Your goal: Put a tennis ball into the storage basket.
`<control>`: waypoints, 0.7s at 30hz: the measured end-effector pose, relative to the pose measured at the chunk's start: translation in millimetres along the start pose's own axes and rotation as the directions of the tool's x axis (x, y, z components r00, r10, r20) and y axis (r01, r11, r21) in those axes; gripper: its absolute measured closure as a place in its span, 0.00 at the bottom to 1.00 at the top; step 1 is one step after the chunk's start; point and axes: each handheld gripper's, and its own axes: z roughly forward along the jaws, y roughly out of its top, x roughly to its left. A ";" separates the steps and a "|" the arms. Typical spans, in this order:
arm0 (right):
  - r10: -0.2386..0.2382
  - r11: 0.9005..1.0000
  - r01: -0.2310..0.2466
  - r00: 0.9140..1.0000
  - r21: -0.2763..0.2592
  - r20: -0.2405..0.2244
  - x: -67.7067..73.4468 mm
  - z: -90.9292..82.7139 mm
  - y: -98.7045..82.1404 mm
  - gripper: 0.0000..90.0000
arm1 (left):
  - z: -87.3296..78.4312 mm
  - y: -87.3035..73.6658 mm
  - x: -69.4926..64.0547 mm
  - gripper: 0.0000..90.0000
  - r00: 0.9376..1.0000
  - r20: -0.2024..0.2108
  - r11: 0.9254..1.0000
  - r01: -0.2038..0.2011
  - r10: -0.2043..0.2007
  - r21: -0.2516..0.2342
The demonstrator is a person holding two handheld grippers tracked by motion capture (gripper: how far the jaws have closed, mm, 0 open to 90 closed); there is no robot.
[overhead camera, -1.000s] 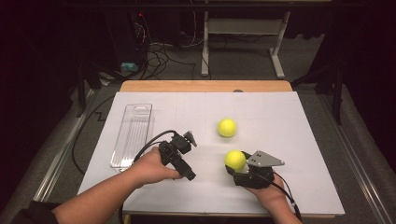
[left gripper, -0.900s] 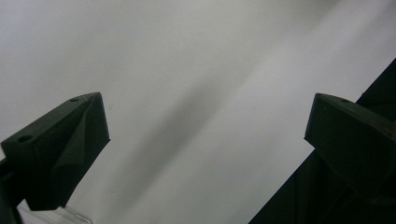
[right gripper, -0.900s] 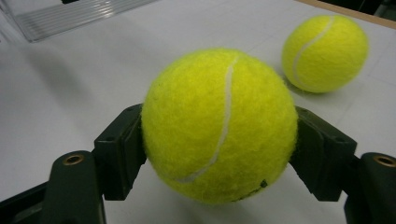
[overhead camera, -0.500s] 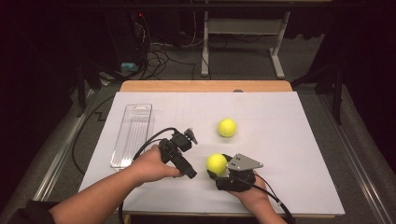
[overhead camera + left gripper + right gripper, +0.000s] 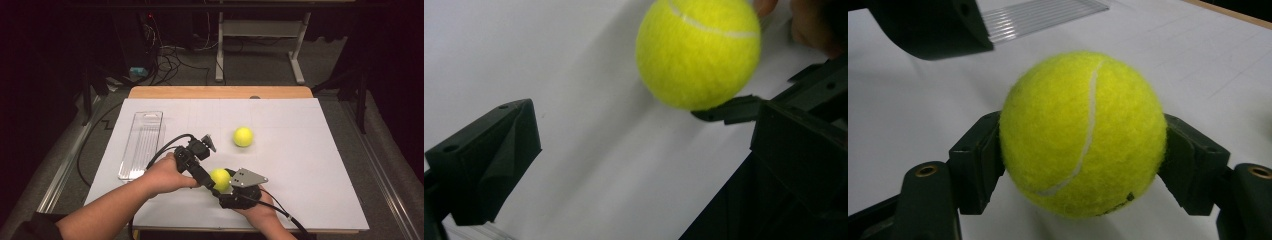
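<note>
Dark room w/ cables on the floor and a metal stand at the back; white sheet covers the table [image 5: 300,165], wood edge showing at the far side. High view: clear plastic tray [image 5: 142,144] lies at the left of the sheet. Second tennis ball [image 5: 243,136] sits loose mid-sheet, well apart from both hands. Right gripper [image 5: 226,185] near the front edge, clamped on a tennis ball [image 5: 220,179]. Left gripper [image 5: 207,183] comes in from the left, its tips just beside that ball.

Left gripper view: jaws wide apart, nothing between the pads, white sheet behind. Held ball [image 5: 699,50] at top right, w/ a black jaw of the right gripper under it.

Right gripper view: ball [image 5: 1083,132] dead centre, one black pad pressing each side, lifted a bit off the sheet. Part of the left gripper [image 5: 928,27] top left, tray ribs [image 5: 1043,12] behind it.
</note>
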 end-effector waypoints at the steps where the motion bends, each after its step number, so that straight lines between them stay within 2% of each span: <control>1: 0.000 1.000 0.000 1.000 -0.007 -0.008 2.4 1.1 1.2 0.30 | 1.0 1.6 -1.5 0.01 1.000 0.002 1.000 0.000 0.000 -0.006; 7: -0.007 1.000 0.006 1.000 -0.018 -0.026 5.8 1.9 3.8 0.30 | 5.5 6.4 -3.5 0.01 1.000 0.017 1.000 -0.006 0.006 0.004; 11: 0.015 1.000 -0.016 0.999 -0.019 -0.034 9.0 1.5 4.2 0.30 | 10.3 10.3 -5.3 0.01 1.000 0.030 1.000 -0.005 0.005 0.006; 12: 0.001 1.000 -0.002 0.999 -0.026 -0.036 8.4 1.8 4.4 0.30 | 12.4 11.9 -5.6 0.01 0.999 0.035 1.000 -0.004 0.003 0.012; 13: 0.010 1.000 -0.011 0.999 -0.029 -0.033 9.1 1.7 4.5 0.30 | 13.7 12.4 -5.1 0.01 0.999 0.038 1.000 -0.008 0.007 0.016; 17: -0.001 0.999 -0.001 0.999 -0.042 -0.036 8.8 1.2 4.8 0.30 | 20.3 13.6 -4.7 0.02 0.998 0.062 1.000 0.009 -0.010 0.020; 21: 0.008 0.999 -0.009 0.999 -0.044 -0.035 9.0 -0.2 5.5 0.30 | 26.0 14.9 -5.5 0.03 0.997 0.072 0.999 -0.001 -0.002 0.041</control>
